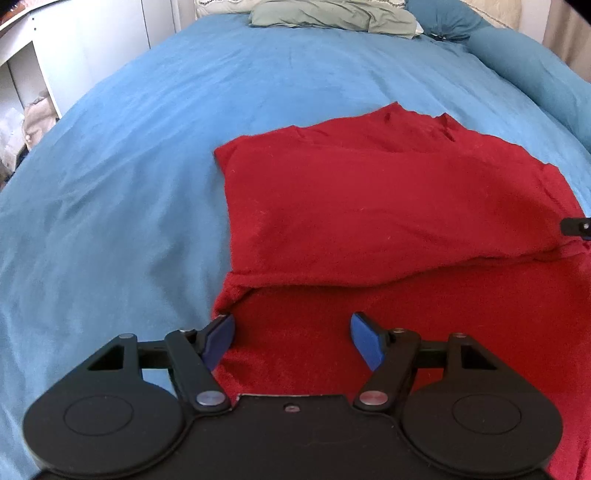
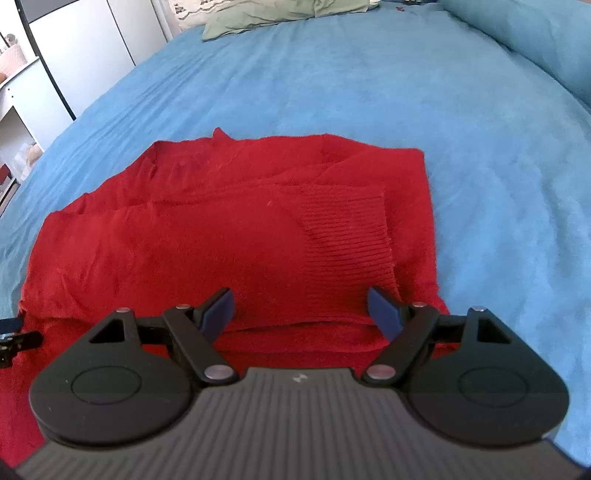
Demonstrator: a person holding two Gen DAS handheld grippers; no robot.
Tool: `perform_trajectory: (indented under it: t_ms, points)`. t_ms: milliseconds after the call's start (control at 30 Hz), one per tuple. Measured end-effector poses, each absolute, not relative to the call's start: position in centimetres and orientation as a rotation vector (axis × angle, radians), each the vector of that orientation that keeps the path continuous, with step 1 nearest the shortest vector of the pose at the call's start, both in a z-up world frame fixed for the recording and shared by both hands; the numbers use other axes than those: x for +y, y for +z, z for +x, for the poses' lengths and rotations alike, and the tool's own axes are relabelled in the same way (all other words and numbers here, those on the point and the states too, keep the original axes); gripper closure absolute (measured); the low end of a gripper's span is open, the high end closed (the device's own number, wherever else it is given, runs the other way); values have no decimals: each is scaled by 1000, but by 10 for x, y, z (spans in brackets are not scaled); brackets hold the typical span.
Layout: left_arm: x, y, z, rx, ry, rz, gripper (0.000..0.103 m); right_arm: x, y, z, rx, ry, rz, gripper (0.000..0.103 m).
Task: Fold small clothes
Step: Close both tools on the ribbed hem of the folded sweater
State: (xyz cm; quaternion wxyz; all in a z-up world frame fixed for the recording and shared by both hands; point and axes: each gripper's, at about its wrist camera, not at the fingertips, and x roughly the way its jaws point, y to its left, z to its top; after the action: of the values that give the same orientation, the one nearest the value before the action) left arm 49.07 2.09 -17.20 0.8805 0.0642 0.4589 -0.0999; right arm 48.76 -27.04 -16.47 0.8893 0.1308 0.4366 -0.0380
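A red knit sweater (image 1: 369, 206) lies partly folded on the blue bed cover (image 1: 129, 166); its upper part is folded back over the lower part. It also shows in the right wrist view (image 2: 221, 240), with a ribbed cuff (image 2: 347, 236) lying on top. My left gripper (image 1: 292, 338) is open and empty, just above the sweater's near left part by the fold's left end. My right gripper (image 2: 301, 309) is open and empty over the near edge of the fold, beside the cuff. Each gripper's tip shows at the edge of the other's view: the right (image 1: 578, 226), the left (image 2: 14, 338).
Green pillows (image 1: 332, 16) and a pale pillow lie at the head of the bed. A long blue bolster (image 1: 535, 70) runs along the right side. White shelves and cupboards (image 2: 74, 62) stand to the left of the bed.
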Motion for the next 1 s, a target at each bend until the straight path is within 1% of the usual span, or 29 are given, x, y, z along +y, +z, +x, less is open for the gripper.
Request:
perform_trajectory:
  t_ms: [167, 233, 300, 333, 433, 567, 667, 733, 800, 867, 900, 933, 1000]
  points:
    - [27, -124, 460, 857, -187, 153, 27, -275, -122, 454, 803, -62, 294, 8]
    - [37, -102, 442, 837, -193, 119, 22, -277, -99, 428, 768, -46, 279, 8]
    - [50, -81, 421, 829, -180, 76, 9, -279, -77, 401, 750, -43, 257, 7]
    - [56, -72, 409, 832, -176, 51, 7, -280, -67, 387, 751, -39, 254, 7]
    - [73, -58, 375, 885, -159, -6, 7, -283, -48, 343, 788, -45, 256, 7]
    - [86, -71, 335, 1033, -154, -28, 8, -282, -47, 285, 901, -70, 285, 7]
    - [89, -90, 303, 1121, -162, -24, 12, -275, -59, 248, 984, -102, 292, 8]
    - [92, -106, 290, 1168, -163, -18, 20, -266, -69, 226, 1033, -127, 277, 10]
    - [92, -124, 280, 1217, -159, -26, 38, -259, -83, 207, 1084, -152, 273, 11]
    - [89, -137, 270, 1248, -161, -23, 46, -255, -96, 190, 1111, -199, 277, 13]
    - [88, -142, 266, 1257, -160, -21, 48, -254, -103, 184, 1128, -222, 290, 14]
    - [86, -148, 262, 1264, -159, -16, 48, -253, -109, 179, 1147, -239, 301, 16]
    - [83, -156, 255, 1273, -154, -18, 55, -254, -118, 170, 1185, -266, 318, 19]
